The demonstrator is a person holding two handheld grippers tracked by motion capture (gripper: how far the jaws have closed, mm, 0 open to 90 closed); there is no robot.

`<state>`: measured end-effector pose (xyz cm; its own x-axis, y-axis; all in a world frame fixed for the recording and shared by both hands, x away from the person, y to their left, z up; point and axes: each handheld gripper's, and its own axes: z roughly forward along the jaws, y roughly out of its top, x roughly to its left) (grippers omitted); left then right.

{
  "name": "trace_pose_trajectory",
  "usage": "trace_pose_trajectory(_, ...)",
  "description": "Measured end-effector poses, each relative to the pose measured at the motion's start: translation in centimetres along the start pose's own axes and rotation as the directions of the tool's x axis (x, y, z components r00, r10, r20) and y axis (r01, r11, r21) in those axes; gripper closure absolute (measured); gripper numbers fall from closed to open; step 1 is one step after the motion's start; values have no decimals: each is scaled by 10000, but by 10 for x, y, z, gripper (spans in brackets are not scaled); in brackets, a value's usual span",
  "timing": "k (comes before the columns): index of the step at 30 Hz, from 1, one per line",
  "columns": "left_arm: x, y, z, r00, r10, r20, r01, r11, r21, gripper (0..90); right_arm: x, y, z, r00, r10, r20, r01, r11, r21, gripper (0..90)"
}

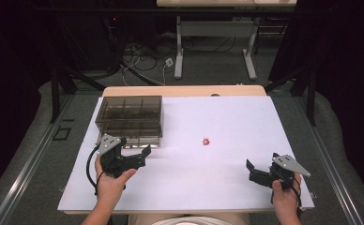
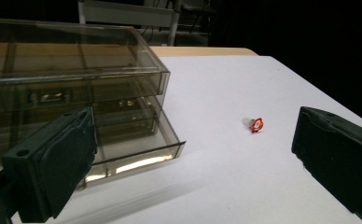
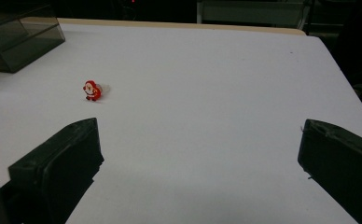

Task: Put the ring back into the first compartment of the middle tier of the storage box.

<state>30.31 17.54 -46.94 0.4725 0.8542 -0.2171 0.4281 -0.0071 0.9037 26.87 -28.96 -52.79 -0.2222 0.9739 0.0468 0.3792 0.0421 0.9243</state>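
From my seat the white sheet [image 1: 227,122] lies open across the middle and right. On the far left, the smoky drawer box [image 1: 129,117] with its bottom drawer [image 2: 137,154] pulled out blocks passage.

A small red-and-white Santa figure [image 1: 206,140] lay alone on the white table [image 1: 227,183], about midway across and a little nearer the far edge than the near one. It was tiny, with a red body, a white face and a pale rounded piece behind it, and it seemed tipped on its side. To its left, well apart, stood a smoky, see-through plastic drawer box [image 1: 129,117] at the far left of the table. Its lowest drawer [image 2: 137,154] was pulled out toward the near side and looked bare inside; the upper drawers were pushed in.
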Motion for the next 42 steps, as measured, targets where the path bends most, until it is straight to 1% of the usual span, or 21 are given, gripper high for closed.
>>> trace_pose_trajectory(2,-2,2,2,10000,48,15,-48,10000,12,1,0,-1,1,10000,7,8,-7,10000,-17,0)
trace_pose_trajectory(3,-4,4,4,10000,48,57,-48,10000,43,1,-1,-1,1,9999,39,-94,-37,9998,175,0)
trace_pose_trajectory(4,-7,8,8,9998,185,103,-186,9998,109,1,-1,-1,2,9999,45,-135,-42,9996,267,0)
trace_pose_trajectory(5,-9,10,10,9997,171,147,-173,9998,127,1,0,-2,4,9999,49,-101,-49,10000,28,0)
trace_pose_trajectory(6,-9,10,10,9997,171,147,-173,9998,127,1,0,-2,4,9999,49,-101,-49,10000,28,0)
trace_pose_trajectory(7,-11,12,11,9996,202,191,-205,9996,169,1,0,-1,2,9996,34,-286,-25,9996,295,0)
trace_pose_trajectory(10,-16,20,19,9991,224,351,-235,9993,292,1,0,0,-1,9990,-74,-452,95,9989,460,0)
trace_pose_trajectory(11,-16,20,19,9991,224,351,-235,9993,292,1,0,0,-1,9990,-74,-452,95,9989,460,0)
trace_pose_trajectory(13,-19,26,24,9988,264,403,-281,9988,403,1,2,0,-2,9987,-159,-495,165,9998,133,0)
trace_pose_trajectory(14,-19,26,24,9988,264,403,-281,9988,403,1,2,0,-2,9987,-159,-495,165,9998,133,0)
trace_pose_trajectory(15,-22,29,27,9986,87,515,-108,9991,412,1,4,1,-4,9979,-262,-599,275,9994,212,0)
trace_pose_trajectory(17,-23,31,28,9984,32,569,-57,9991,427,1,5,1,-4,9977,-391,-546,397,9992,100,0)
trace_pose_trajectory(19,-25,35,31,9979,-69,638,40,9989,462,1,5,1,-4,9976,-407,-551,416,9990,147,0)
trace_pose_trajectory(23,-30,44,38,9976,-30,698,-8,9986,535,1,6,2,-4,9981,-253,-553,261,9996,135,0)
trace_pose_trajectory(26,-34,49,43,9972,-53,744,12,9984,561,1,6,1,-3,9981,-301,-536,311,9993,184,0)
trace_pose_trajectory(28,-35,51,44,9971,-27,762,-19,9983,591,1,7,1,-3,9987,-141,-496,152,9996,234,0)
trace_pose_trajectory(30,-38,54,48,9970,-58,775,13,9983,587,1,7,2,-3,9987,-156,-488,171,9994,312,0)
trace_pose_trajectory(31,-39,56,50,9969,9,787,-58,9981,618,1,7,1,-2,9985,-153,-521,169,9994,290,0)
trace_pose_trajectory(35,-47,63,61,9965,93,835,-163,9963,844,2,8,1,-1,9982,-184,-578,199,9995,245,0)
trace_pose_trajectory(37,-49,64,64,9962,100,871,-175,9962,857,1,8,1,-2,9982,-182,-575,195,9995,235,0)
trace_pose_trajectory(42,-57,70,79,9954,123,951,-227,9938,1092,1,6,1,-2,9979,-164,-622,183,9994,305,0)
